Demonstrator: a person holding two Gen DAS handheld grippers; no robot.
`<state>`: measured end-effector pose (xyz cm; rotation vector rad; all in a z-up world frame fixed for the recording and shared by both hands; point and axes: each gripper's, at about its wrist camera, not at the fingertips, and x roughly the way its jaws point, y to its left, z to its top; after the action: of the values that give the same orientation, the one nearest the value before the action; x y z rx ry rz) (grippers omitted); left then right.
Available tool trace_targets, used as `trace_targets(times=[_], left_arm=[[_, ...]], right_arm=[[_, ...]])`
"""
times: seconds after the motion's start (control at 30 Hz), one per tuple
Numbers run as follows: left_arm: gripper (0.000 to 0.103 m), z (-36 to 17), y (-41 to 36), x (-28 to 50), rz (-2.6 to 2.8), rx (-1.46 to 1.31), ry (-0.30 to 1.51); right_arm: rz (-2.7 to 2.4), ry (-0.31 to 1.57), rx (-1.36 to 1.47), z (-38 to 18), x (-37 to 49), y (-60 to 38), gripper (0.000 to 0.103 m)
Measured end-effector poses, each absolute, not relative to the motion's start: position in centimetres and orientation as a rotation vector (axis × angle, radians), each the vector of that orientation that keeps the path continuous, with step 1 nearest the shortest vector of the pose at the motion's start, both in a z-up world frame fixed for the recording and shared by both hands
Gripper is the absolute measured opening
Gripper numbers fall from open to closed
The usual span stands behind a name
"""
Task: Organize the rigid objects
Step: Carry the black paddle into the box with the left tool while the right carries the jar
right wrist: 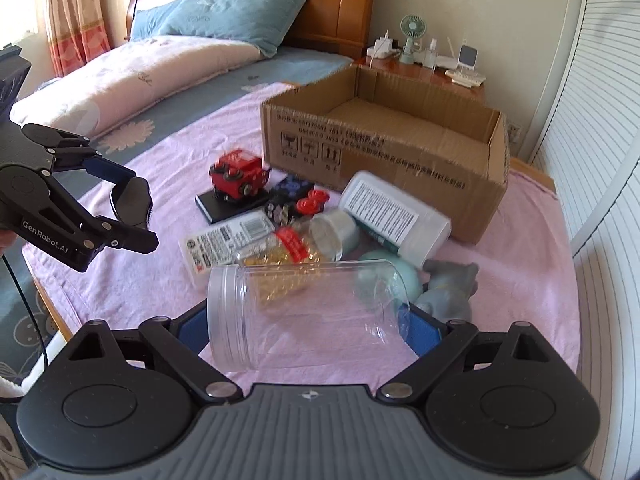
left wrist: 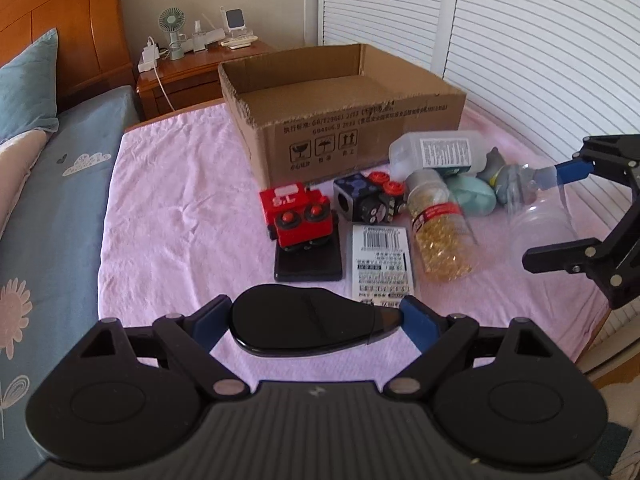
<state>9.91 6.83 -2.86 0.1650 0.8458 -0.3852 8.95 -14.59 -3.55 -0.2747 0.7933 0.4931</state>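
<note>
My left gripper (left wrist: 310, 322) is shut on a glossy black oval object (left wrist: 296, 320), held above the pink cloth; it also shows in the right wrist view (right wrist: 132, 202). My right gripper (right wrist: 308, 320) is shut on a clear plastic jar (right wrist: 304, 312) lying sideways between its fingers; the jar also shows in the left wrist view (left wrist: 540, 216). An open cardboard box (left wrist: 340, 128) stands behind the pile and looks empty. On the cloth lie a red toy train (left wrist: 298, 216) on a black slab, a dark cube toy (left wrist: 368, 196), a capsule bottle (left wrist: 440, 232) and a white bottle (left wrist: 440, 154).
A white labelled packet (left wrist: 382, 266), a teal oval case (left wrist: 474, 198) and a grey figurine (right wrist: 452, 288) lie in the pile. Bed pillows (right wrist: 224, 12) sit to the left, a nightstand (left wrist: 200, 60) with a fan behind, slatted doors (left wrist: 540, 40) on the right.
</note>
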Motion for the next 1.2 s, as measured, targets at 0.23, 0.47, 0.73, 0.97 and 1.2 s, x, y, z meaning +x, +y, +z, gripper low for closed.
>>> trace_targets(times=[0.23, 0.47, 0.73, 0.97, 1.2], left_arm=[[0.09, 1.1, 4.8, 14.1, -0.452, 0.16, 0.786], [0.09, 3.0, 1.7, 21.1, -0.453, 0.202, 0.755], [0.09, 2.3, -1.0, 28.8, -0.422, 0.225, 0.795], [0.09, -0.7, -1.4, 33.8, -0.381, 0.2, 0.871], [0.09, -0.8, -1.4, 35.4, -0.3, 0.164, 0.8]], right_arm=[[0.473, 0.705, -0.27, -0.4, 11.4, -15.8, 0.097], [0.449, 0.655, -0.254, 1.4, 14.8, -16.8, 0.097], [0.405, 0.68, -0.251, 2.2, 19.4, -17.7, 0.097], [0.366, 0.709, -0.254, 2.1, 21.2, -18.0, 0.097], [0.352, 0.727, -0.26, 1.7, 21.8, -17.7, 0.097]])
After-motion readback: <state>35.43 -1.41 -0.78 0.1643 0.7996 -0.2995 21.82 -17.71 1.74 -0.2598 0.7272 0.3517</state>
